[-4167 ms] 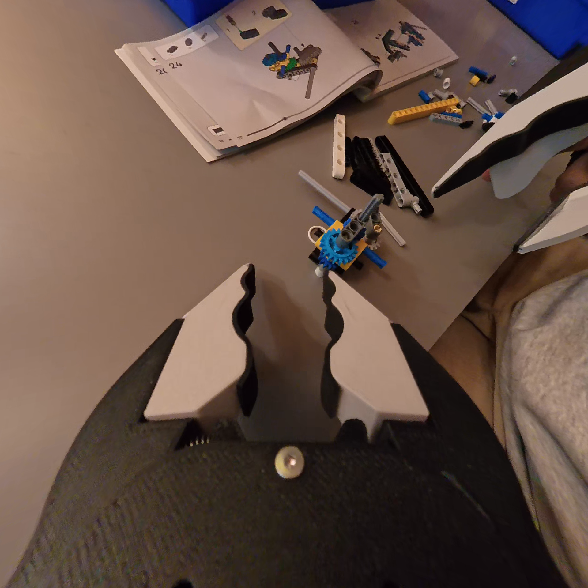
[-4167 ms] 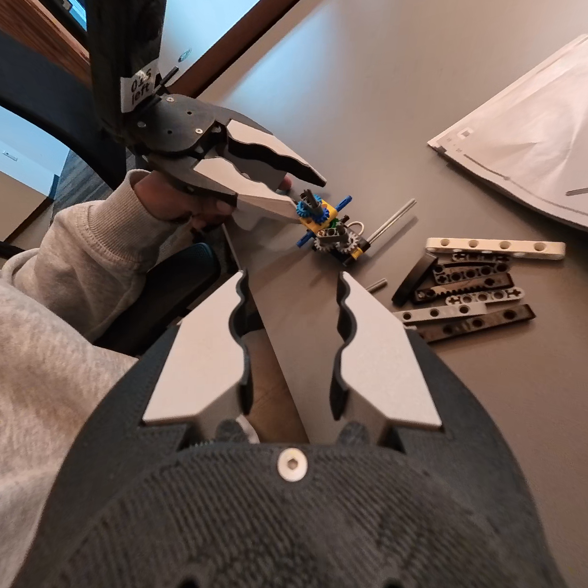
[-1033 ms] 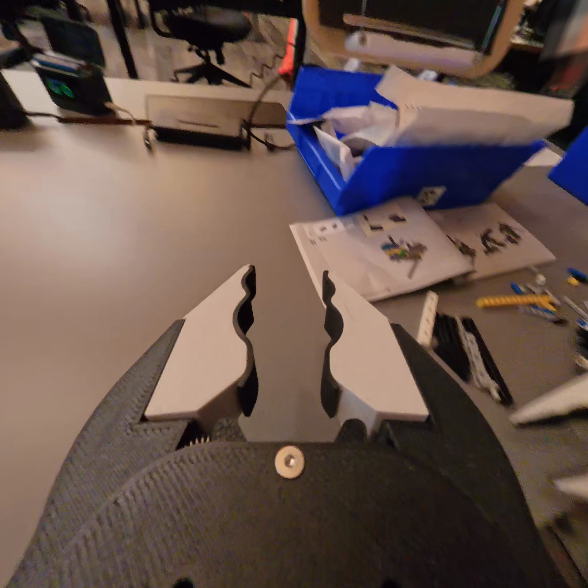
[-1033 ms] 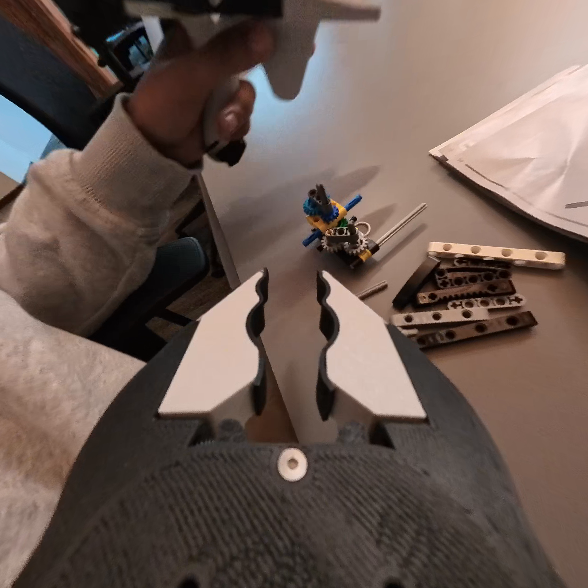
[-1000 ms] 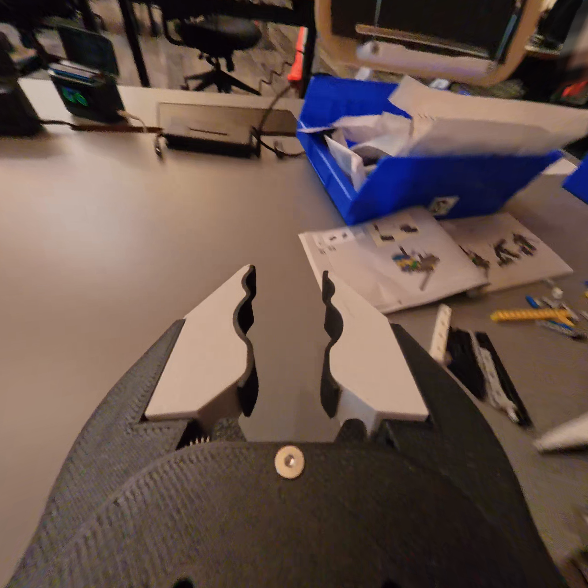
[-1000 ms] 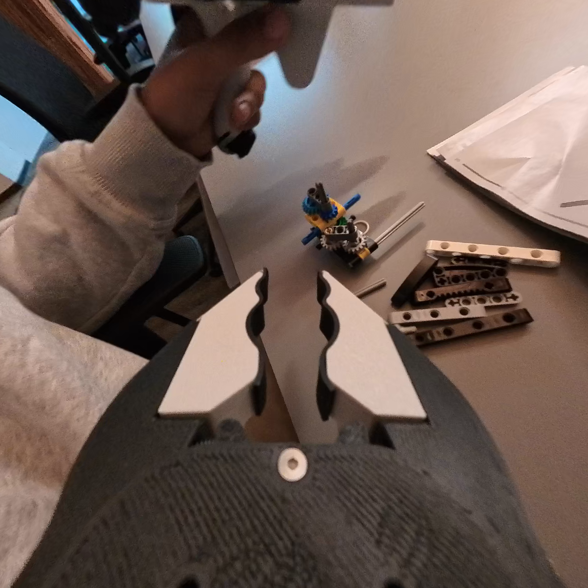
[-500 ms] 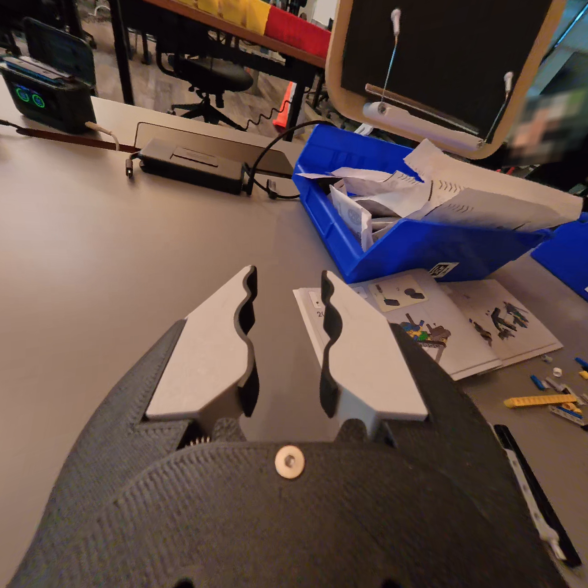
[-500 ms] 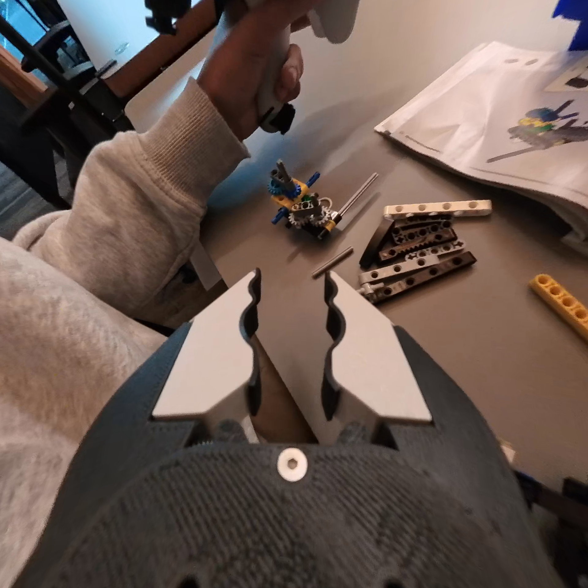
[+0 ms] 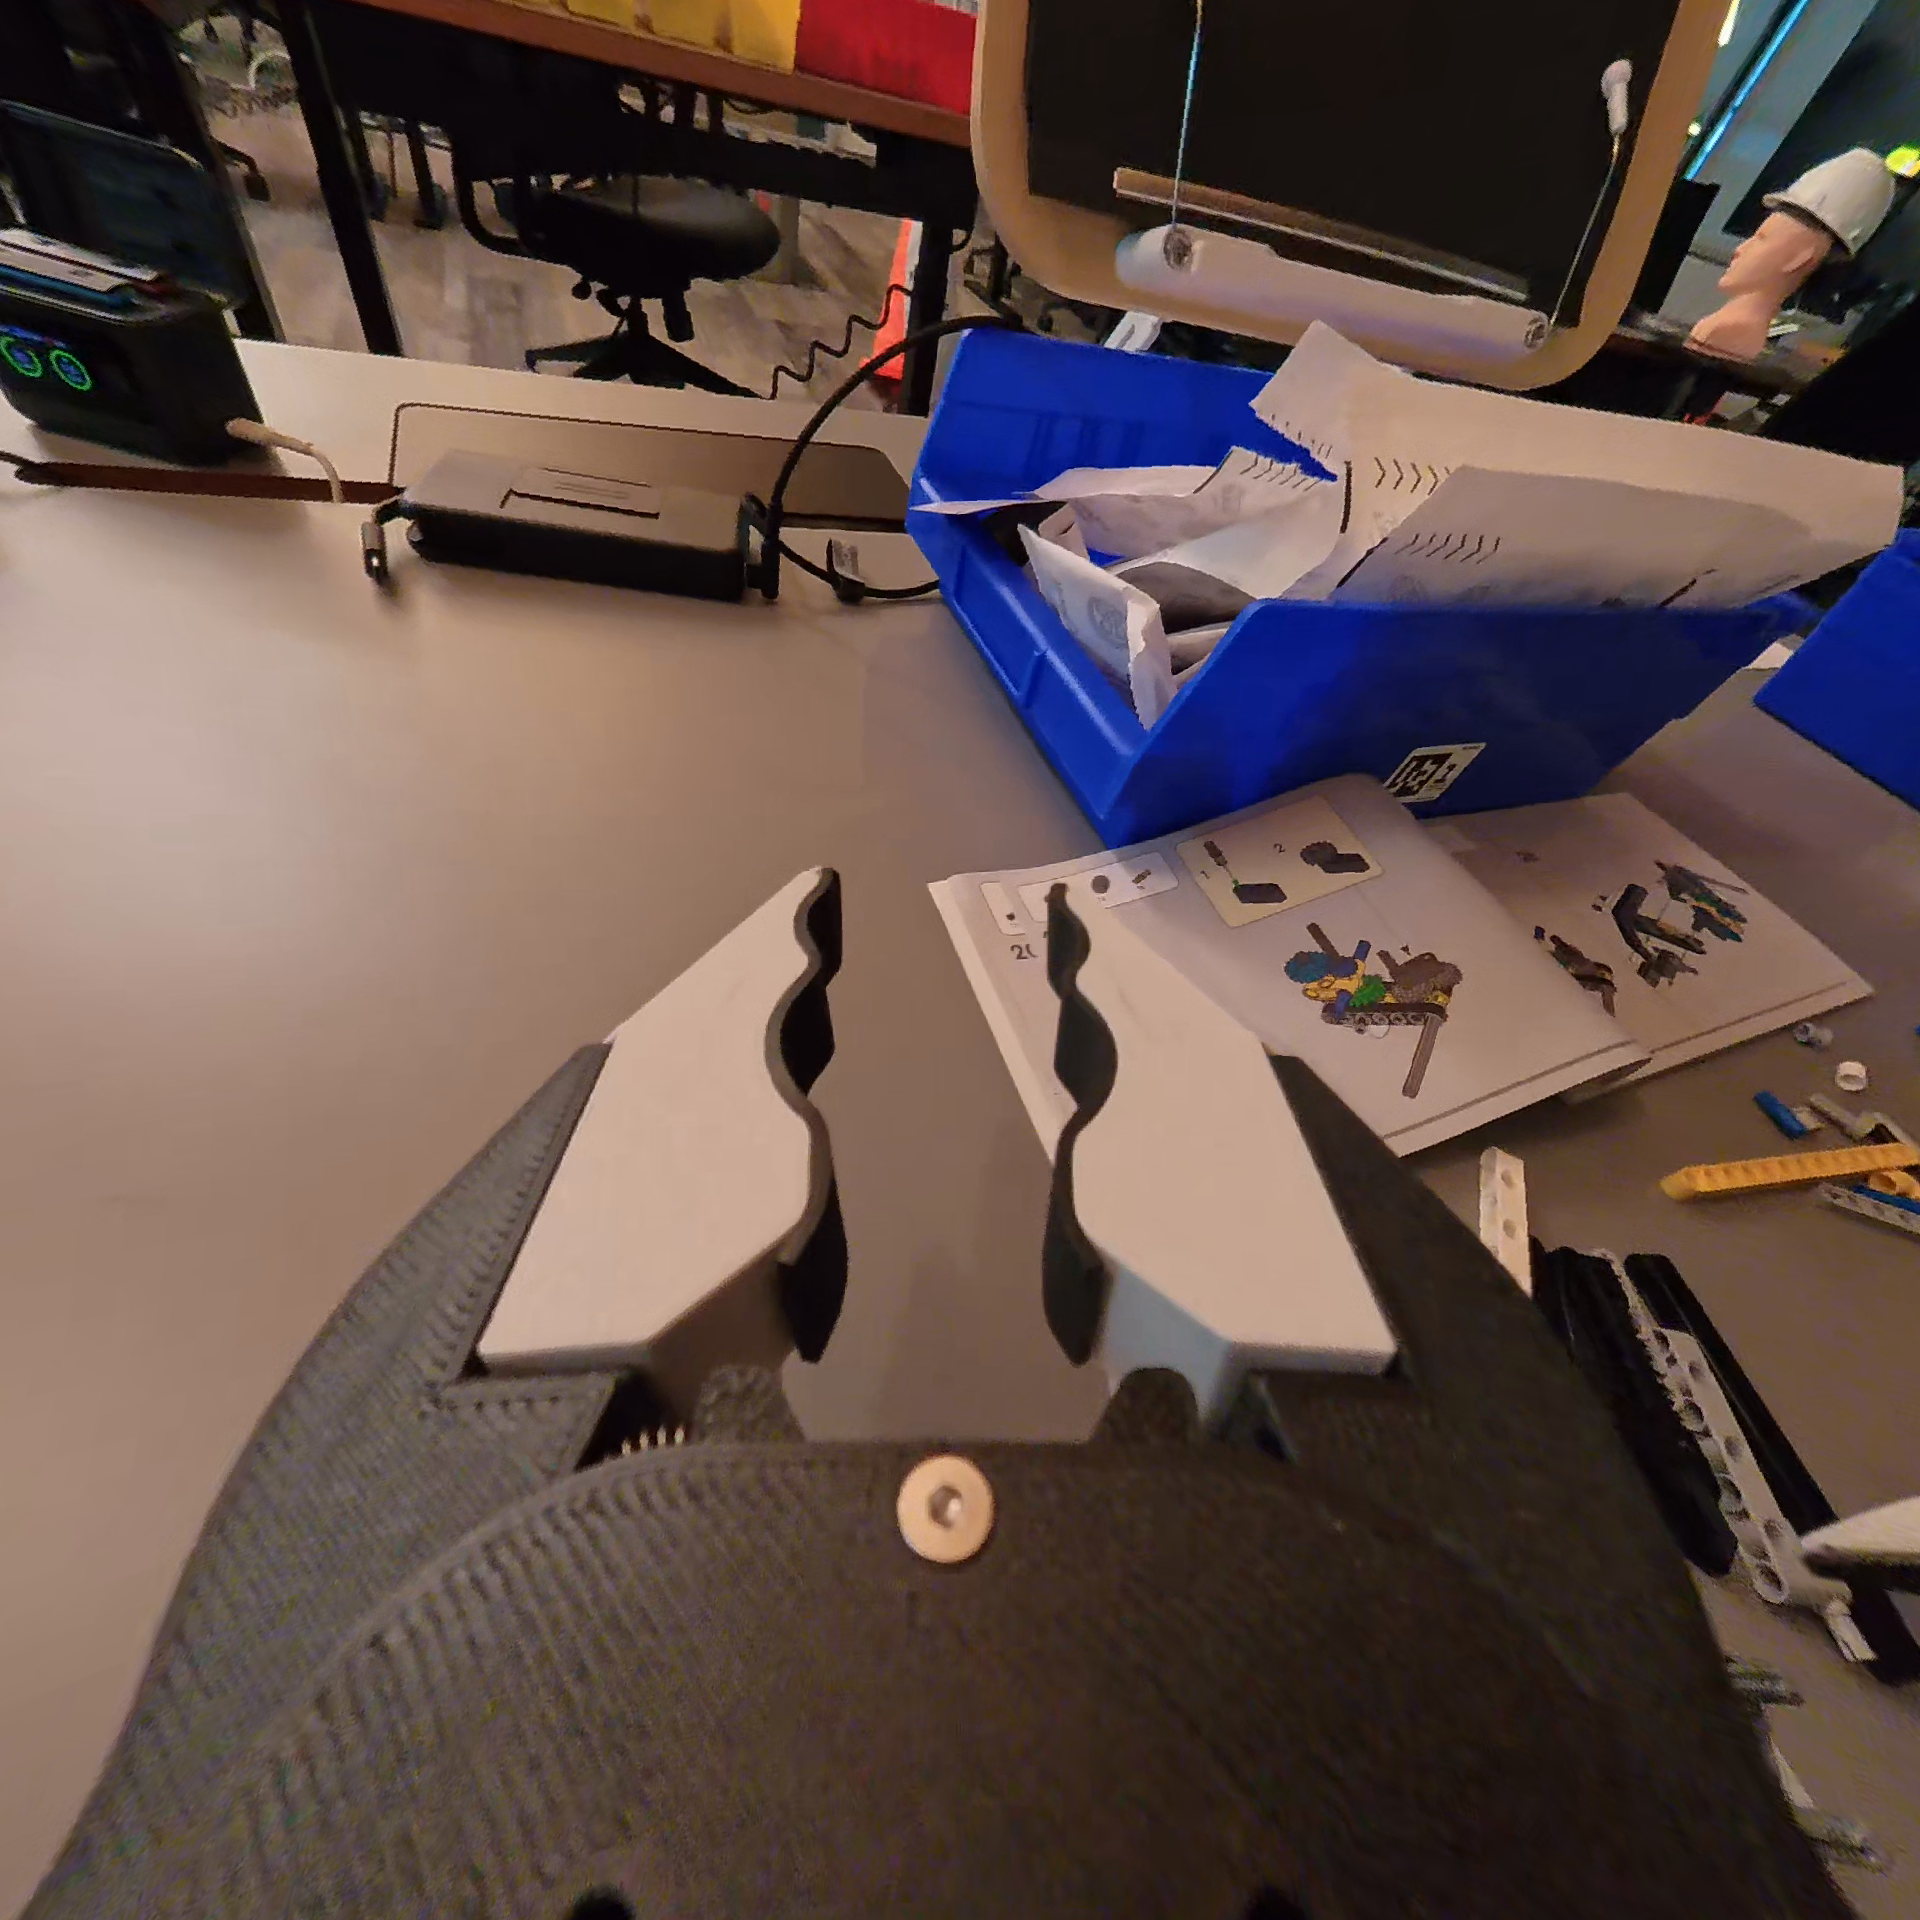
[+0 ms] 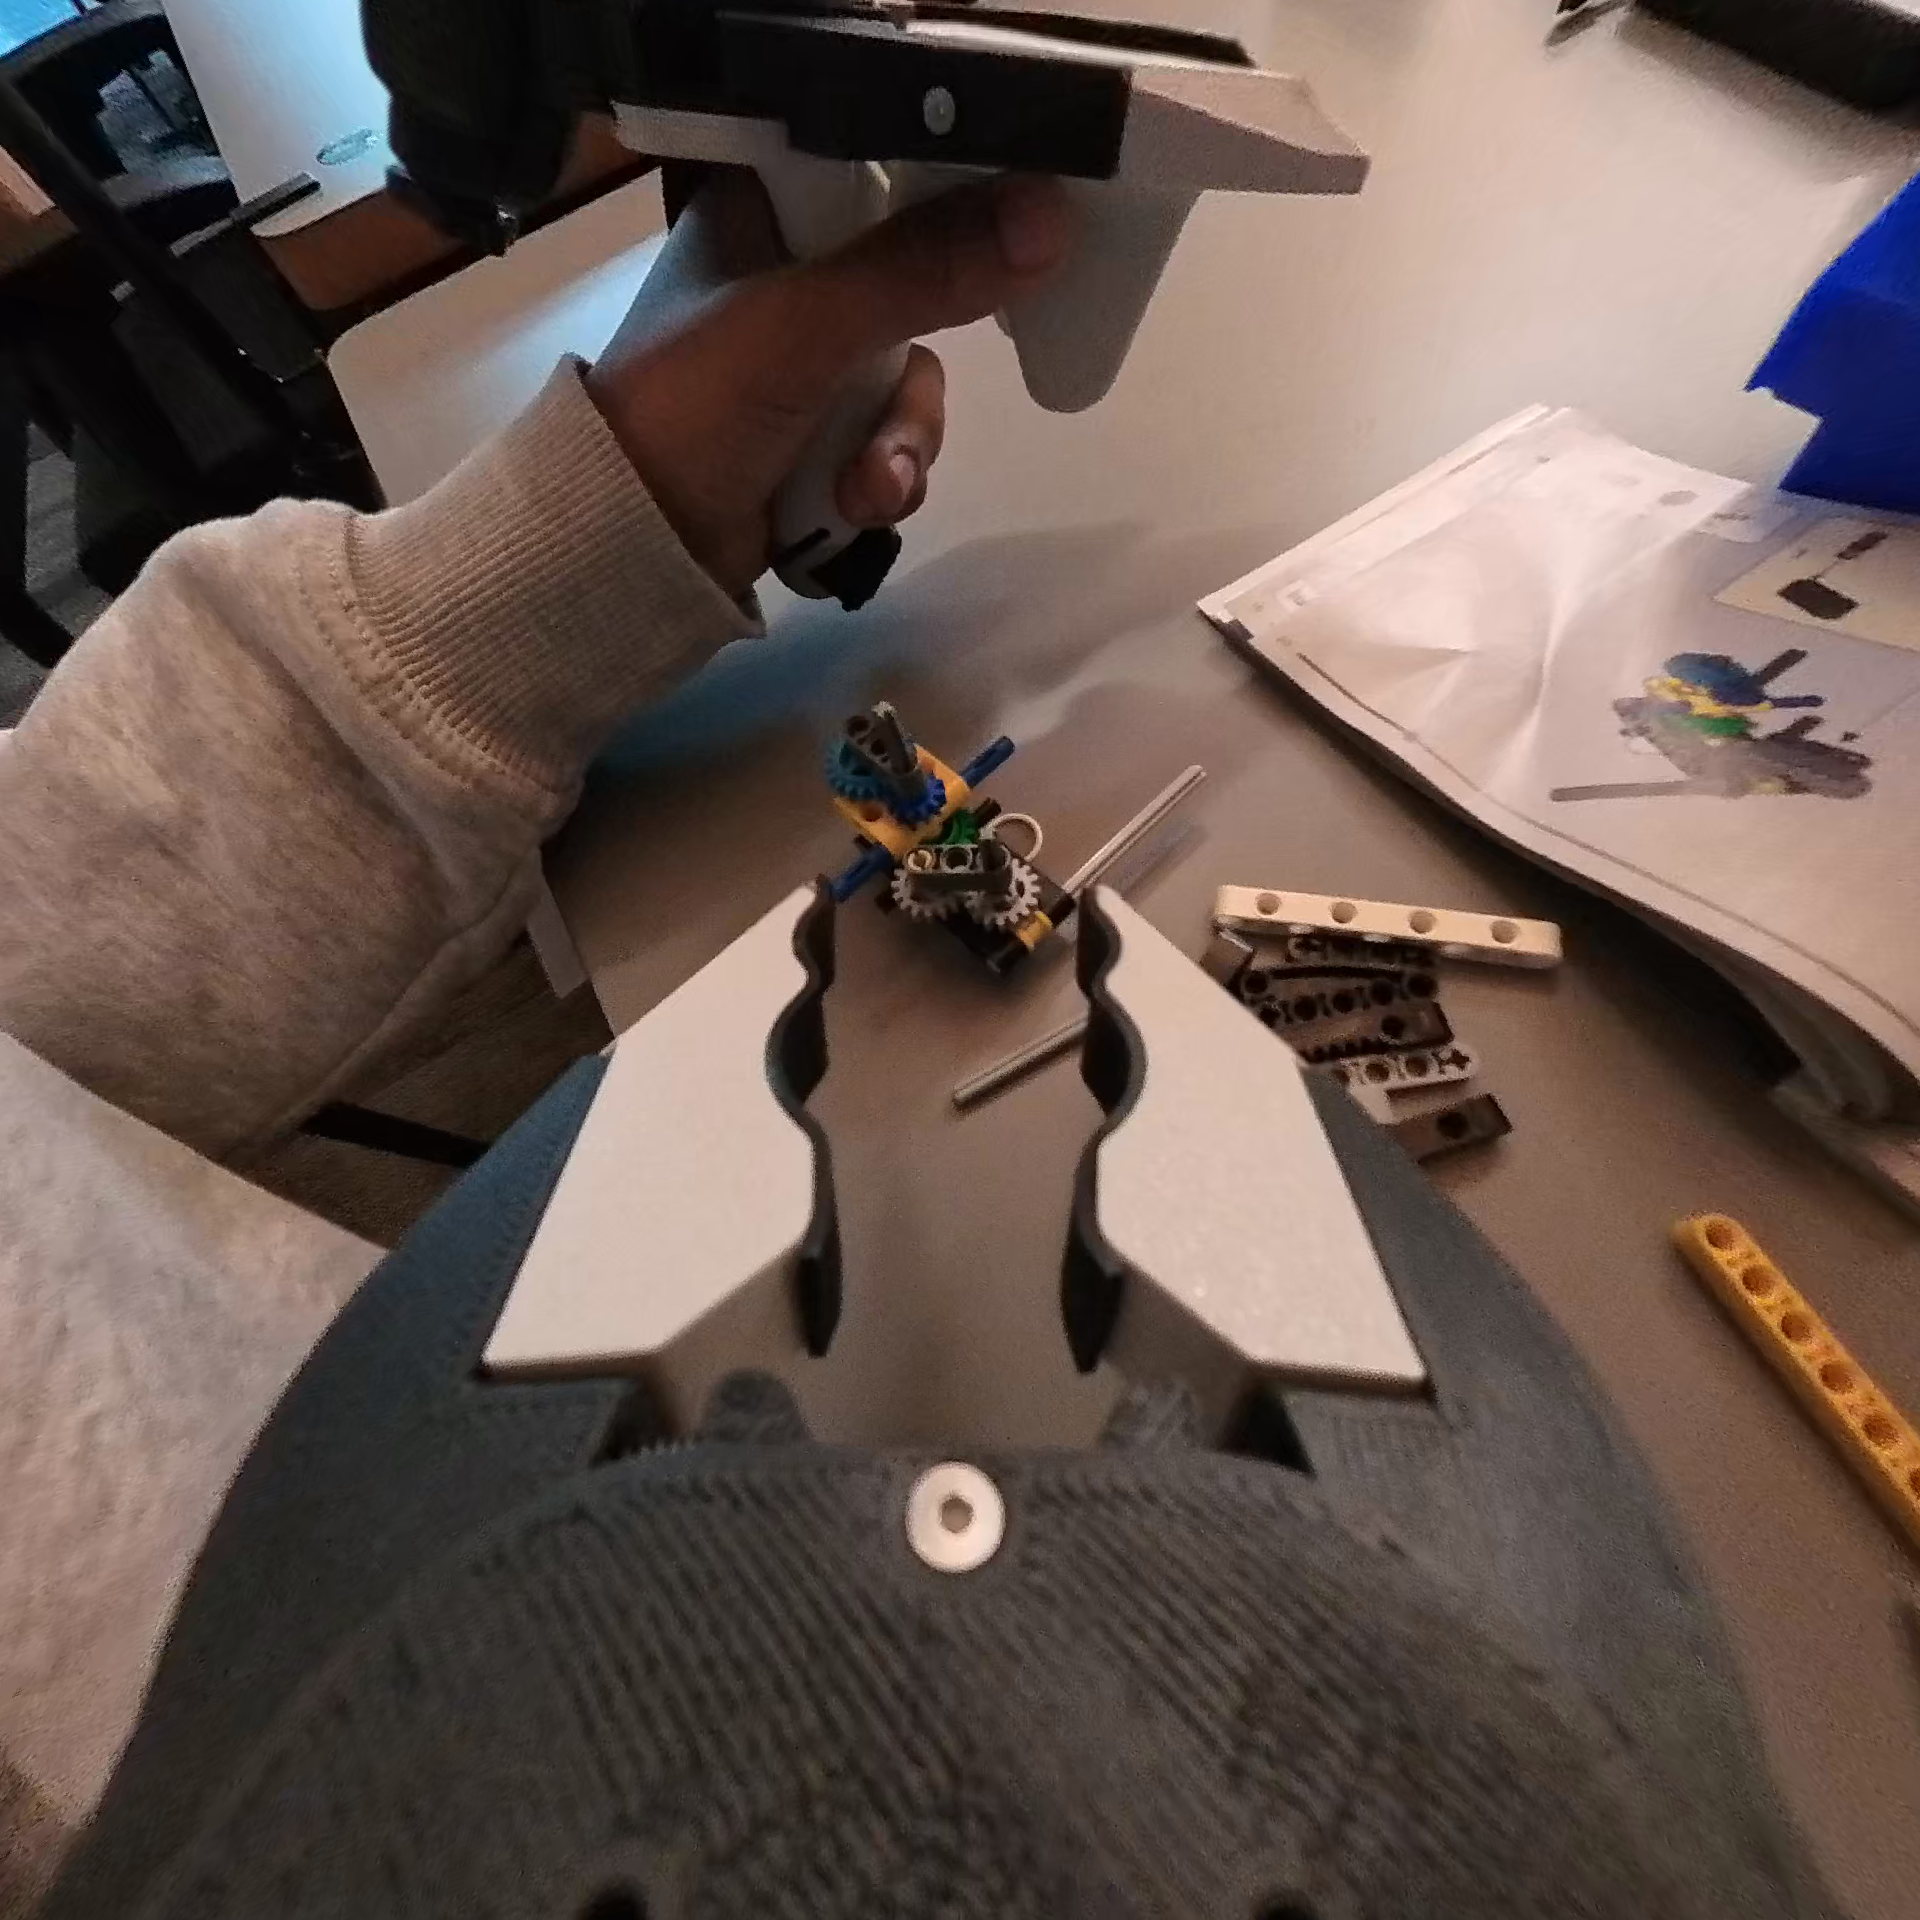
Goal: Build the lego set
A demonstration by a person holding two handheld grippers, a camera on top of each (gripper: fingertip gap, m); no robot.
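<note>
While both empty | right claw (image 10: 945, 925) agape, lego assembly (image 10: 940, 836) just beyond tips | left claw (image 9: 935, 914) agape

Grey table (image 9: 312, 831), open booklet (image 9: 1351, 997), blue bin (image 9: 1351, 707), loose lego beams (image 10: 1351, 997)

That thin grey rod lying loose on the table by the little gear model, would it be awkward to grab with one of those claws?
Probably. The grey rod looks thin, round and smooth, so a nudge would likely roll it across the table. It lies flat, leaving little to pinch, and may slip. It looks stiff and very light. The right claw is open.
</note>
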